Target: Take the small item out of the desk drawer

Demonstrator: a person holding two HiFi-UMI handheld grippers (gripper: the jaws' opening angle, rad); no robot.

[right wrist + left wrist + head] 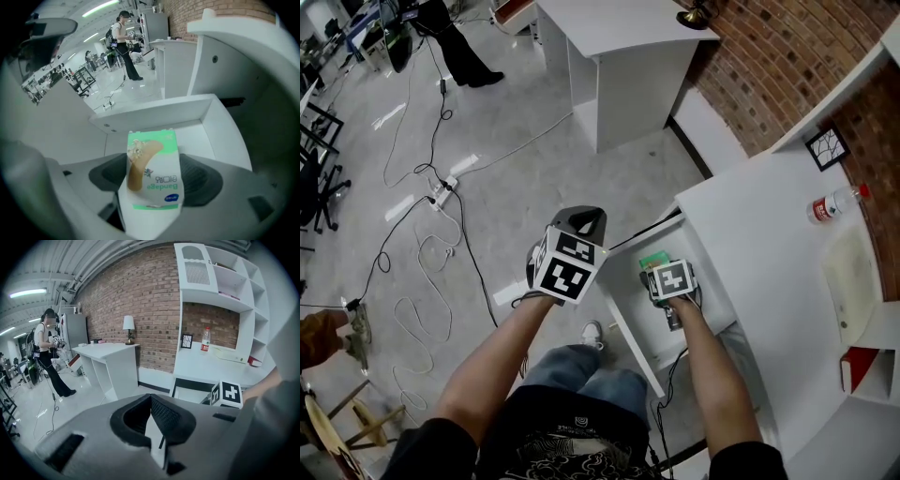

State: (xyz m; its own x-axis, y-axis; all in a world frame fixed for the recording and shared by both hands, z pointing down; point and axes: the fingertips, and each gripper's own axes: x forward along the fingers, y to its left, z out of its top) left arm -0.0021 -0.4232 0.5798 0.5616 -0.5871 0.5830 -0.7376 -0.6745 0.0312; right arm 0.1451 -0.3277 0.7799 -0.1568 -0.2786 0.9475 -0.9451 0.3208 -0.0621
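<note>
While the left gripper hangs over the floor with its jaws together and nothing in them, the right gripper is clamped on a bandage box. That box sits inside the open drawer under the white counter.

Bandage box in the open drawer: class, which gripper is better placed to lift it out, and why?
Right. The right gripper grips the bandage box inside the drawer; the left gripper hangs over the floor, shut and empty.
</note>
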